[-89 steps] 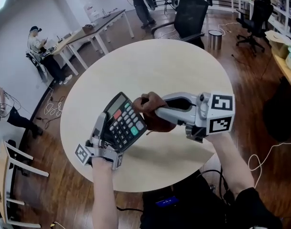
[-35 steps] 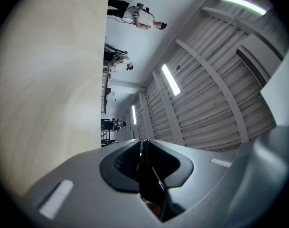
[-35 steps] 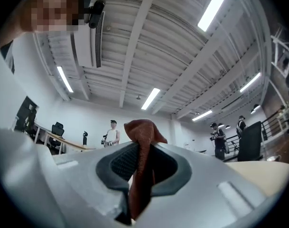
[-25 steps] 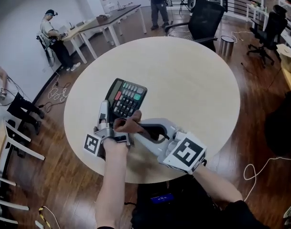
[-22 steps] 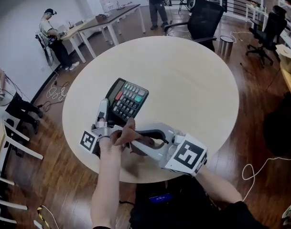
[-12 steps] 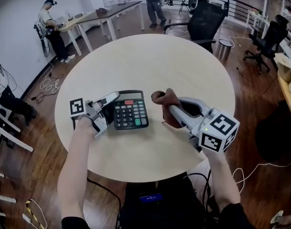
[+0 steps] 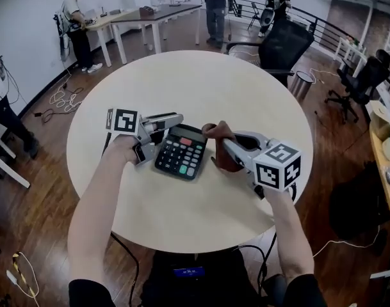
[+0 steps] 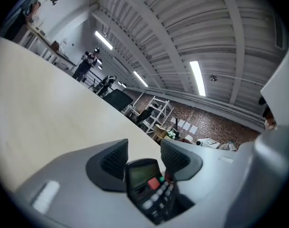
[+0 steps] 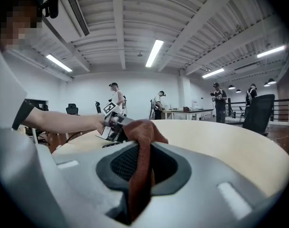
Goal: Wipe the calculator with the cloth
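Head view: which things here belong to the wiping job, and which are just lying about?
In the job: calculator; brown cloth, clamped in the right tongs; round table bearing the calculator.
Lying about: black office chair; metal bin; floor cables; far desks.

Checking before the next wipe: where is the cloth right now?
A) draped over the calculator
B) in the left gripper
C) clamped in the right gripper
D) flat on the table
C: the right gripper is shut on the brown cloth, which sticks up between its jaws.
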Demonstrator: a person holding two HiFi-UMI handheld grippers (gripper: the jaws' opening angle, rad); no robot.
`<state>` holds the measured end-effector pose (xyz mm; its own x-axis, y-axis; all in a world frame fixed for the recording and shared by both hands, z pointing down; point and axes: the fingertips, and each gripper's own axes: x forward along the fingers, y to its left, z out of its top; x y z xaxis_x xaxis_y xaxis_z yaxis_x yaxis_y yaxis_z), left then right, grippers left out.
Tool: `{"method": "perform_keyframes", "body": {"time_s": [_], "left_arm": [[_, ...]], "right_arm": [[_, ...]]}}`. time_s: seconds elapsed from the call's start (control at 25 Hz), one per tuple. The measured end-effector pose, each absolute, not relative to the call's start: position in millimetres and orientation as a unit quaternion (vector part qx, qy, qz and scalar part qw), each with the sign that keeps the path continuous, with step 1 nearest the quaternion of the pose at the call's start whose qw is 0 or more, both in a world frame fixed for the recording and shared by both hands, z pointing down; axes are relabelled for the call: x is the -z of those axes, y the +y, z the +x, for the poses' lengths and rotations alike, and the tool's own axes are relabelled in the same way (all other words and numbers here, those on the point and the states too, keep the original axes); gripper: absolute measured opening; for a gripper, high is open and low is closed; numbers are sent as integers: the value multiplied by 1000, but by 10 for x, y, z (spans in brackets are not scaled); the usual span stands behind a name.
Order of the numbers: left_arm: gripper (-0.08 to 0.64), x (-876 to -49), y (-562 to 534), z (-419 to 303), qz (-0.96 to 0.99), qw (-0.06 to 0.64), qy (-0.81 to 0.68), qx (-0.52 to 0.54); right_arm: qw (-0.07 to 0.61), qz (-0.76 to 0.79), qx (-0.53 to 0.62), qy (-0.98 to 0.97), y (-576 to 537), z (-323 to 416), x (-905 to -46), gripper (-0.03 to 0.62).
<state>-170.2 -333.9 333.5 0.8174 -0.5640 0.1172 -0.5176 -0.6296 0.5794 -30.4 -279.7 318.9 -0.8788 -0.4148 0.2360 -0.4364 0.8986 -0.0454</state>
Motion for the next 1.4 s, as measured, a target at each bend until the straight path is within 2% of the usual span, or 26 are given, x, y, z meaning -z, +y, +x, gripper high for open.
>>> {"method": "perform_keyframes", "body": {"time_s": [0.08, 0.12, 0.28, 0.52, 0.64, 0.8, 1.04, 1.24, 1.4], "left_arm": [[307, -3290, -3371, -1763, 901, 282, -326, 51], [332, -3236, -3322, -1841, 897, 283, -333, 72], [331, -3003, -2673, -2116, 862, 355, -314, 180], [275, -3306, -1850, -1747, 833, 436, -301, 160], [273, -3372, -1895, -1624, 818, 452, -318, 159], [275, -3430, -2156, -1711, 775, 479, -362, 198], [275, -3333, -2426, -2011, 754, 470, -384, 249], [275, -3290, -2676, -2470, 757, 393, -446, 272], [257, -3150, -2413, -2431, 792, 366, -425, 240]], "right_arm": [[118, 226, -50, -966, -2908, -298, -3205, 50], [120, 230, -48, -964, -2954, -317, -3191, 51], [132, 245, -28, -960, -3194, -444, -3094, 50], [167, 215, -35, -962, -3635, -915, -3275, 51], [187, 180, -52, -964, -3683, -1150, -3417, 50], [182, 127, -97, -970, -3491, -1236, -3494, 50], [174, 136, -127, -967, -3212, -1160, -3456, 51], [137, 118, -205, -962, -2757, -874, -3498, 51], [125, 139, -168, -968, -2695, -813, -3408, 50]]}}
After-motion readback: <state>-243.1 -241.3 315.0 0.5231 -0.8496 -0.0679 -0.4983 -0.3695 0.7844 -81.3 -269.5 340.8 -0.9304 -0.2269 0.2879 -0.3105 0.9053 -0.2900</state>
